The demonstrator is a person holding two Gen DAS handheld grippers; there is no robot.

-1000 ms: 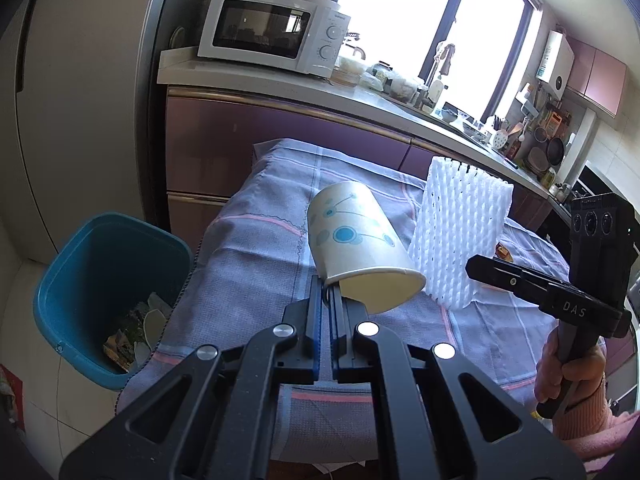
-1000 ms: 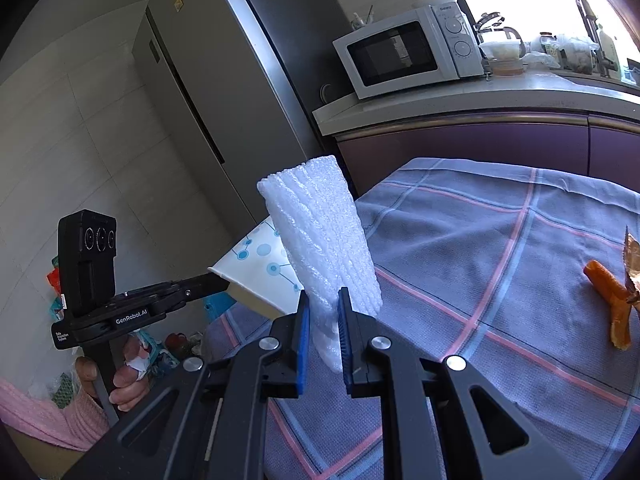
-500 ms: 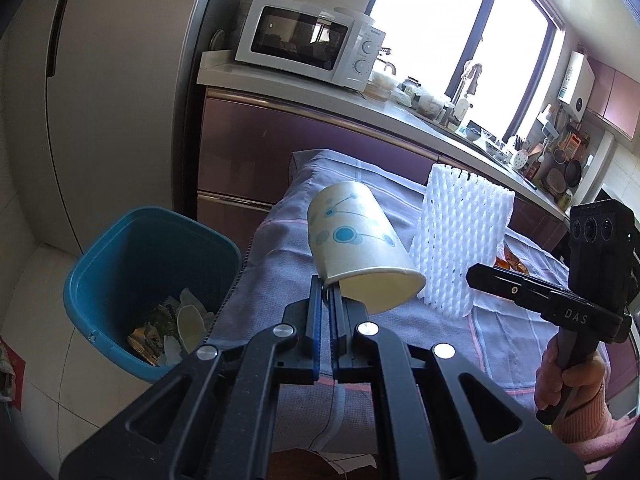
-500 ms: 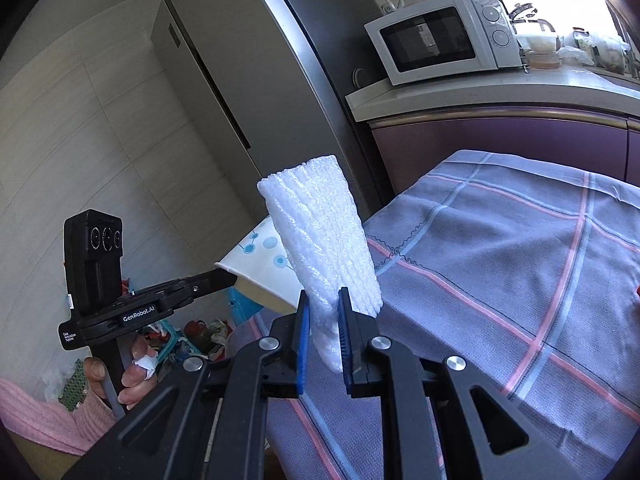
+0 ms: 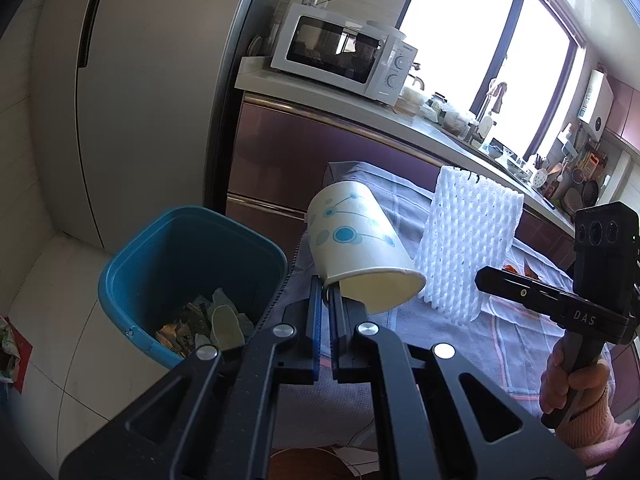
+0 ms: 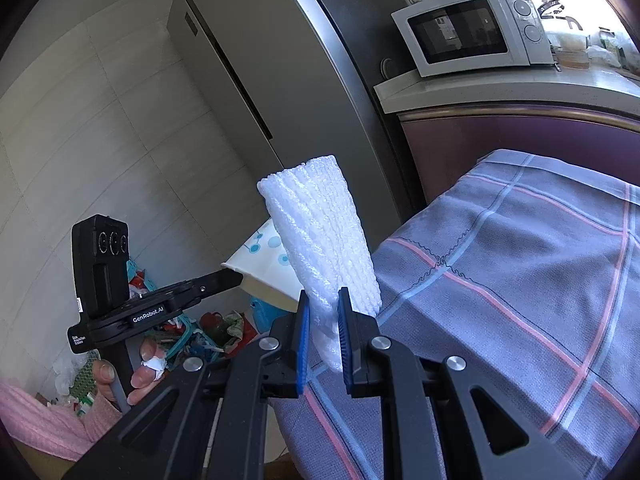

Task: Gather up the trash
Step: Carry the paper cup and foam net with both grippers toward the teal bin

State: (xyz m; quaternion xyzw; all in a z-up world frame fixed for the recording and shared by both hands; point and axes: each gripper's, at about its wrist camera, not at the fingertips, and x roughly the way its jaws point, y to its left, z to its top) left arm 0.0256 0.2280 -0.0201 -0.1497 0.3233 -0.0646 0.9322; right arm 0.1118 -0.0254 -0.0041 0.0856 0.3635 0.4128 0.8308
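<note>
My left gripper (image 5: 326,292) is shut on the rim of a white paper cup (image 5: 356,240) printed with blue dots; the cup tilts with its mouth toward me. It hangs over the table's left edge, just right of a blue trash bin (image 5: 148,276) that holds scraps. My right gripper (image 6: 322,304) is shut on the lower end of a white foam net sleeve (image 6: 320,232), which stands upright. In the left wrist view the foam sleeve (image 5: 468,240) is just right of the cup. The cup (image 6: 264,264) shows behind the sleeve in the right wrist view.
A table under a lilac checked cloth (image 6: 520,272) fills the right side. Behind it runs a purple counter with a white microwave (image 5: 340,52) and a tall fridge (image 5: 140,80). Orange scraps (image 5: 516,269) lie on the cloth. Clutter and bags sit on the floor (image 6: 192,332).
Both grippers have moved left together with the cup and the foam sleeve. The blue bin now sits nearer, just left of the cup. Both grips are unchanged.
</note>
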